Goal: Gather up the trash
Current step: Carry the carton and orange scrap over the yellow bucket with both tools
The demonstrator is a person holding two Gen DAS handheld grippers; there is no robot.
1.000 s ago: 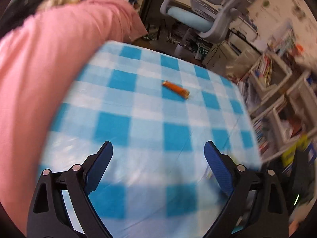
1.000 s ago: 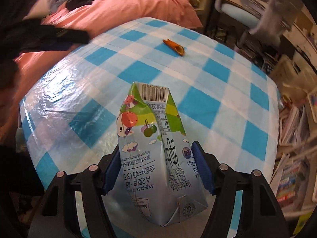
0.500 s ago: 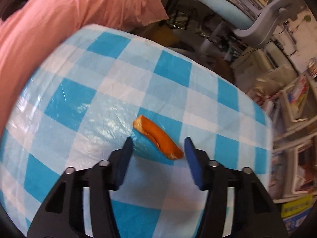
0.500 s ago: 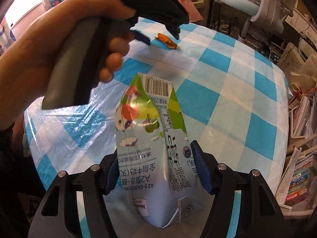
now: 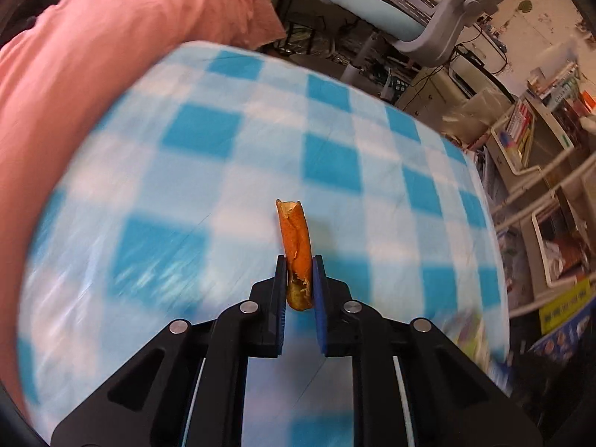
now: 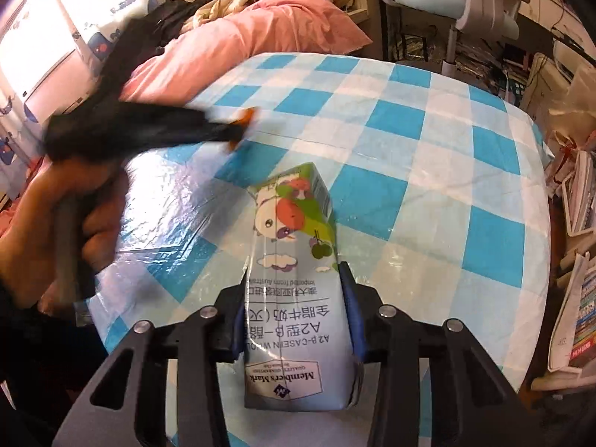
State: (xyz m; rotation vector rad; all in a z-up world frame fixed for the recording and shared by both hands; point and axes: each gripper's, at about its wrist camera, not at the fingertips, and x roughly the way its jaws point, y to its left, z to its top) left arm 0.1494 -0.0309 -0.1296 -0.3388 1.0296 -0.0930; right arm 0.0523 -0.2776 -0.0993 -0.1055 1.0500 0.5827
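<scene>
Left wrist view: the left gripper [image 5: 300, 260], at lower centre of the frame, has just been closing, and its blue-padded jaws now pinch a curled strip of orange peel [image 5: 296, 240] between them. The peel stands upright out of the jaws, its torn tip toward the middle of the frame. Behind it a blue-and-white checked tablecloth [image 5: 231, 171] fills the frame, smeared by motion blur. A pink blanket [image 5: 93, 56] lies along the left edge, and a grey office chair with a light blue seat [image 5: 402, 11] stands at the top.

Right wrist view: the right gripper [image 6: 294, 298], at lower centre, has also just been closing, with its jaws pressed against both sides of a milk carton [image 6: 294, 290]. The carton is pale blue with cartoon fruit on green at its far end, and it points away toward the middle of the frame, above the checked cloth. At the left, a blurred hand [image 6: 59, 231] holds the other gripper, whose dark fingers reach to an orange smear at upper centre-left. Stacked papers [image 6: 573, 298] crowd the right edge.
</scene>
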